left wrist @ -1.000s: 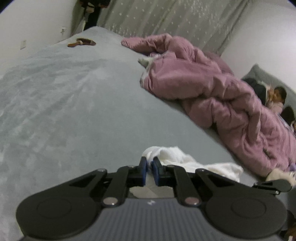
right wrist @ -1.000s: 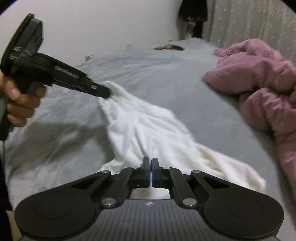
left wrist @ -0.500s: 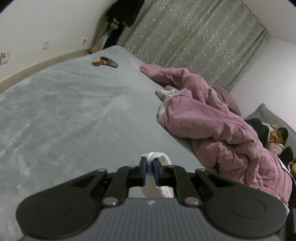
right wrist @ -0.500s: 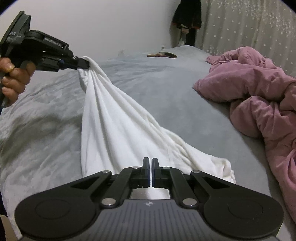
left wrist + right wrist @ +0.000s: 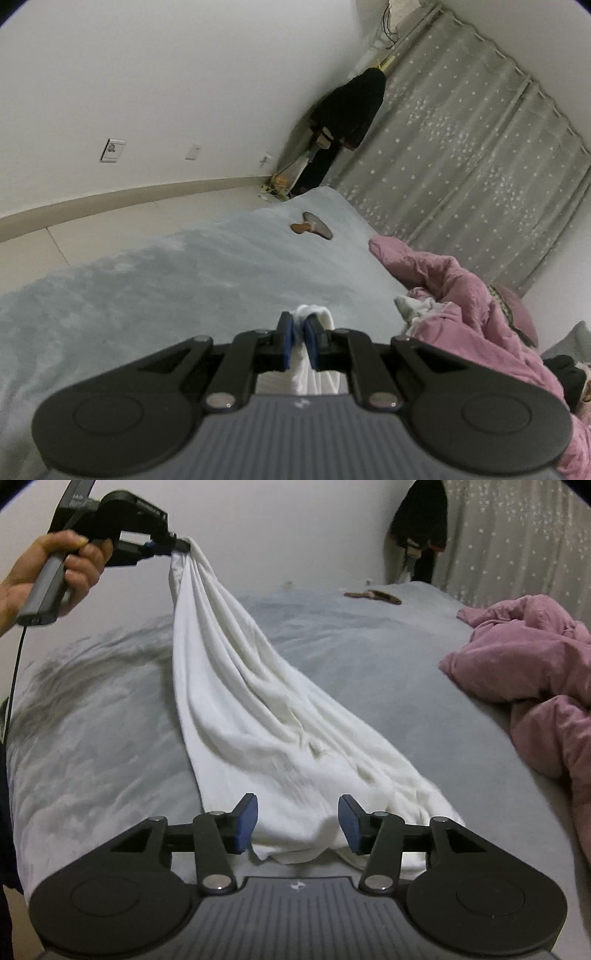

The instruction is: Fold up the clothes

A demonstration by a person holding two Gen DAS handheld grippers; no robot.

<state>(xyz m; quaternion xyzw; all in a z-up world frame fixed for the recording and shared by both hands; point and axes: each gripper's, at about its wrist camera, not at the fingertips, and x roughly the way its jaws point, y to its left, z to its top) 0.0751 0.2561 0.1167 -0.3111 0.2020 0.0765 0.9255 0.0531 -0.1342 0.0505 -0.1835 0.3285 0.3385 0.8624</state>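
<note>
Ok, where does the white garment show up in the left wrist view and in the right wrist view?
Left wrist view: only a bunched tip of the white garment shows, low centre, pinched in the left gripper.
Right wrist view: it runs from the left gripper, upper left, down to the bed between the open jaws of the right gripper.
Shared landmark: the pink quilt, at right in both.

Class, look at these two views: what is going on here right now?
A person is folding a white garment on a grey bed. The left gripper is shut on one end, holding it high so the cloth drapes down. The right gripper is open over the lower edge, which lies on the bed. A pink quilt sits bunched alongside.
</note>
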